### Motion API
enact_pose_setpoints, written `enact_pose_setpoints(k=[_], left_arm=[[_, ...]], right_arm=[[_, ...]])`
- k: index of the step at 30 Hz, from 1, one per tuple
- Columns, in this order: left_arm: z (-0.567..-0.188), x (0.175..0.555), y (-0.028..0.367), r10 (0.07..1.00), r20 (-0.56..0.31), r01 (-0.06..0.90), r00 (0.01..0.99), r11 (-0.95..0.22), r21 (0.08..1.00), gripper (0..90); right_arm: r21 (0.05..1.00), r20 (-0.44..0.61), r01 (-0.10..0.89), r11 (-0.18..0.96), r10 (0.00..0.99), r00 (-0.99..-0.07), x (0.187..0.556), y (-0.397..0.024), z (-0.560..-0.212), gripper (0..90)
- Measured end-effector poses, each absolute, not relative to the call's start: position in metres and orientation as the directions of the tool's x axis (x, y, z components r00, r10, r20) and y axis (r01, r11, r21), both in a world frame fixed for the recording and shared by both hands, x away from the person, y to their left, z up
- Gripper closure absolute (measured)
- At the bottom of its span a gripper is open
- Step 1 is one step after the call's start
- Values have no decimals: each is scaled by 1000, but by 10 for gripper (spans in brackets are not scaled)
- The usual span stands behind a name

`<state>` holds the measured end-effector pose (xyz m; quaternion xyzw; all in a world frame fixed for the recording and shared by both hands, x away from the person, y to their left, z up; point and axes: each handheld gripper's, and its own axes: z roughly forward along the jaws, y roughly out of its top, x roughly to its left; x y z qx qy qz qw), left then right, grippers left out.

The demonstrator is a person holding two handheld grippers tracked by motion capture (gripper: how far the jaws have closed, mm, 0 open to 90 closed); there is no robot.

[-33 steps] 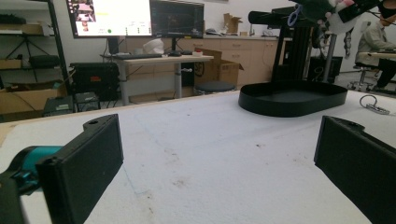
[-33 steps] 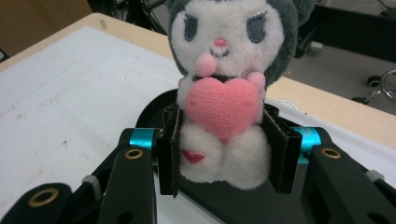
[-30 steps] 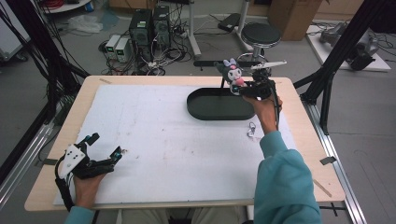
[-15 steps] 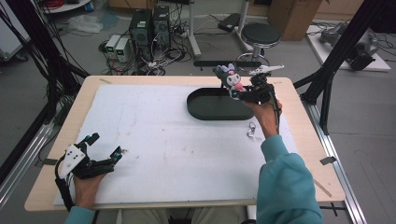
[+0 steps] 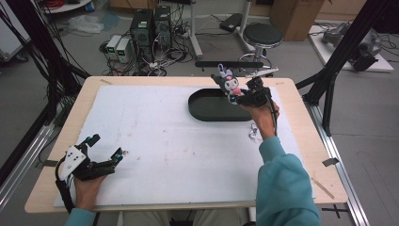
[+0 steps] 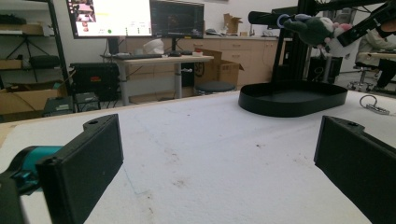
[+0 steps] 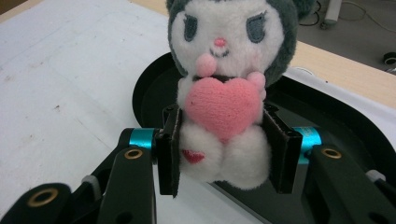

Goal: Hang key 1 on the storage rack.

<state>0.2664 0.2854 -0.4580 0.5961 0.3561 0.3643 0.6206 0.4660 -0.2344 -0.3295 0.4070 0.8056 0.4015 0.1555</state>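
With the right tongs (image 7: 219,154) clenched on the plush (image 7: 224,84) above the tray (image 5: 207,110), and the left tongs (image 5: 101,157) released over the bench (image 5: 164,141), we lower it squarely before letting go.

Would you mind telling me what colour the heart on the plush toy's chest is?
The heart on the plush toy is pink, clearest in the right gripper view.

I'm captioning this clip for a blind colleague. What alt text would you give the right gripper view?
The right gripper clamps a plush toy by its lower body between two black jaws; the toy has a white face, a dark grey hood and a pink heart on its chest. Behind it lie a black oval tray and the white table cover.
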Motion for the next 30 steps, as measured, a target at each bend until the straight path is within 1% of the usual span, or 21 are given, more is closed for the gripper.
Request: enact_pose_setpoints(k=[7,20,30], left_arm=[[-458,266,286,876,-8,-27,482,24,999,17],[-458,266,286,877,-12,-28,480,29,999,17],[-458,266,286,878,-11,-30,479,29,999,17]], right_arm=[[761,91,552,342,785,-612,473,-229,-337,553],[748,85,562,352,789,-608,487,-224,-350,548],[761,103,567,316,803,-587,496,-224,-359,534]])
